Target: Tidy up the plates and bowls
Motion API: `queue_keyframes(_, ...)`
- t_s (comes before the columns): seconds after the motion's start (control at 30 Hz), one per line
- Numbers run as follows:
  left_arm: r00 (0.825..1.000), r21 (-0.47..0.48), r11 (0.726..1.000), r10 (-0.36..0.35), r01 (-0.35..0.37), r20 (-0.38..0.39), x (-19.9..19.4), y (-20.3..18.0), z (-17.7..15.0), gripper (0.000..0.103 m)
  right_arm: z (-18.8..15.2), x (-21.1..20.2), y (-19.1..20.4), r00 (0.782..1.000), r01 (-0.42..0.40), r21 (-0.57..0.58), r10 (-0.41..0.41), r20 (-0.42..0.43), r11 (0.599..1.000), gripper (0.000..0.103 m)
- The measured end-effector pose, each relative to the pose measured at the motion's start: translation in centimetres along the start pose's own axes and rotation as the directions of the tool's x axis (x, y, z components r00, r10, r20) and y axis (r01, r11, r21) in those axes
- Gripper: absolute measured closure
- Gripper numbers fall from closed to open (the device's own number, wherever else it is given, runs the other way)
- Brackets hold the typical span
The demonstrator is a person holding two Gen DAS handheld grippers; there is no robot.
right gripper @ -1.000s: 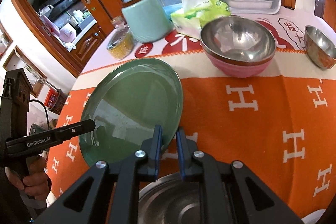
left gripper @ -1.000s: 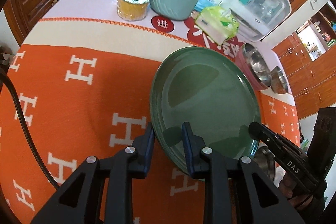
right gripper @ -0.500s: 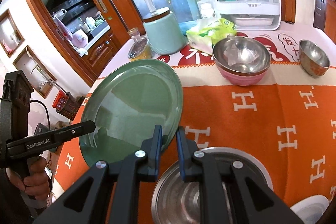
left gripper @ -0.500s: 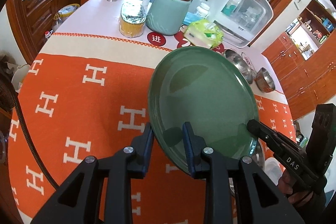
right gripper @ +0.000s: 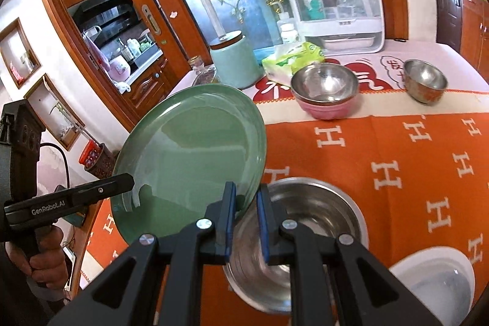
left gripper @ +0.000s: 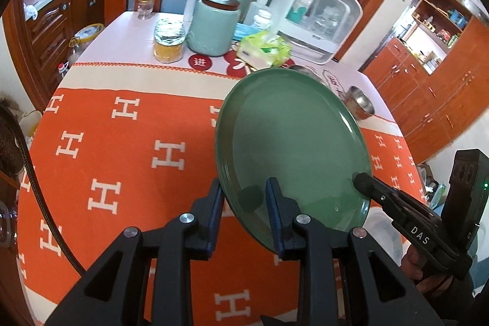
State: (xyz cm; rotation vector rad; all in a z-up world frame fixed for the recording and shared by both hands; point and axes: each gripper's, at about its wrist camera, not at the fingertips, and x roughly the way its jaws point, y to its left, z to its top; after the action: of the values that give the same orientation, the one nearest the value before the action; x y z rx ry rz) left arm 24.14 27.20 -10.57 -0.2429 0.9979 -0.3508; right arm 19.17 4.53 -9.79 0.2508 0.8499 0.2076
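A large green plate [left gripper: 293, 148] hangs tilted above the orange tablecloth, held by its rim from two sides. My left gripper [left gripper: 244, 191] is shut on its near left edge. My right gripper [right gripper: 246, 194] is shut on the opposite edge, and its tip also shows in the left wrist view as the right gripper [left gripper: 363, 182]. In the right wrist view the green plate [right gripper: 189, 161] fills the left half, with the left gripper [right gripper: 125, 182] clamped at its lower left. A big steel bowl [right gripper: 305, 222] sits on the table right below my right gripper.
A steel bowl nested in a pink bowl [right gripper: 324, 87] and a small steel bowl [right gripper: 424, 81] stand at the back. A white dish [right gripper: 437, 283] lies near right. A mint canister [left gripper: 214, 29], tissue pack [left gripper: 266, 48], jar [left gripper: 169, 42] and white cabinet [left gripper: 318, 23] line the far edge.
Both grippers have risen with the green plate, so the table lies farther below. The big steel bowl has come fully into view under the right gripper.
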Motion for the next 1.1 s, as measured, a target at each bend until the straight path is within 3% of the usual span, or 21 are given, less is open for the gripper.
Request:
queue_keyframes(0.6, 0.997, 0.146, 0.986, -0.070, 0.075, -0.037, -2.8, -7.2, -5.4, 0.078, -5.6, -8.6, -2.7, 0.992, 0.076, 0.089, -0.085, 0.098, 0.993, 0.090)
queue_keyframes(1.1, 0.984, 0.209, 0.968, -0.108, 0.137, -0.142, -2.6, -11.5, -10.9, 0.078, -12.0, -13.6, -4.8, 0.984, 0.160, 0.180, -0.172, 0.055, 0.971, 0.090)
